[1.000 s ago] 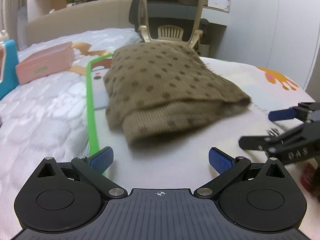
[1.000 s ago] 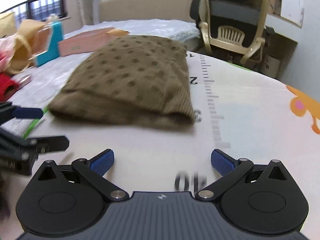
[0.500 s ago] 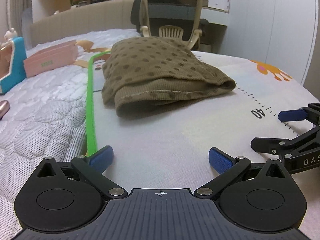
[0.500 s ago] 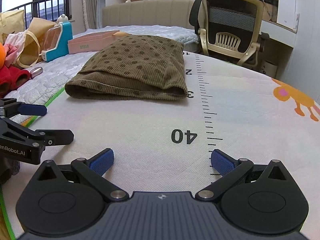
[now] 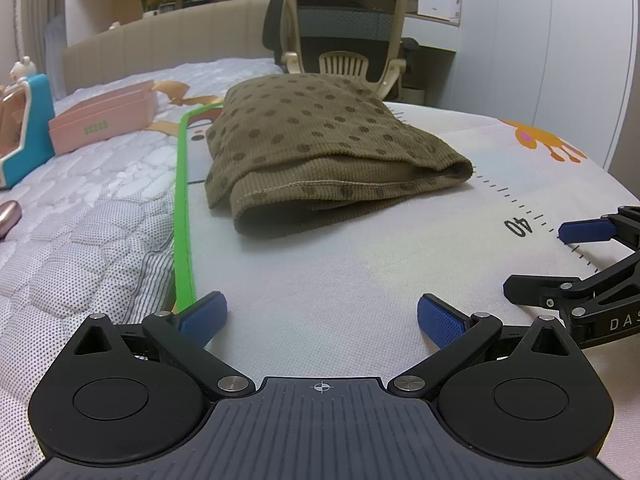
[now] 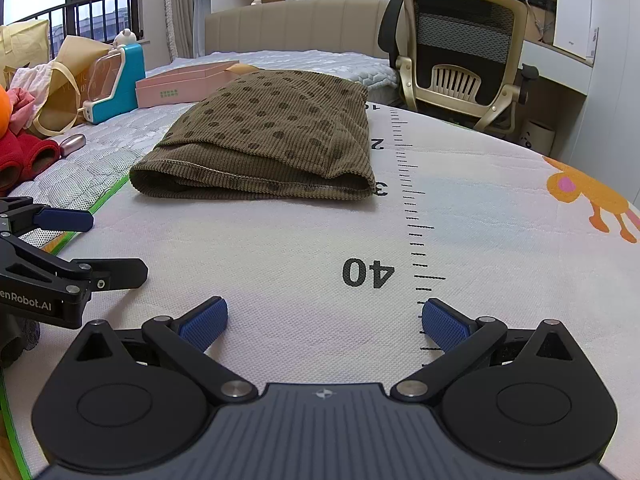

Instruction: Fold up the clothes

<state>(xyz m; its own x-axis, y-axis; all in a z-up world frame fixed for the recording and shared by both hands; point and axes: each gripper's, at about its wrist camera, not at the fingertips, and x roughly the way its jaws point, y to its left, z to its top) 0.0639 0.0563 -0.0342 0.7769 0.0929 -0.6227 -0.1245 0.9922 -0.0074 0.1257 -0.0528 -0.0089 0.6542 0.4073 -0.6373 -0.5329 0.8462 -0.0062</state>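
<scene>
A brown dotted garment lies folded into a thick rectangle on the white mat. My left gripper is open and holds nothing; it sits low over the mat, well short of the garment's near hem. My right gripper is also open, with nothing between its blue pads, beside the printed "40". Each gripper shows in the other's view: the right one at the right edge, the left one at the left edge.
The mat's green border runs along its left side over a quilted bed. A pink box, a blue case, bags and red cloth lie left. An office chair stands behind.
Both grippers have drawn back from the folded garment toward the near end of the mat. The garment lies still, now farther ahead. Both grippers stay open.
</scene>
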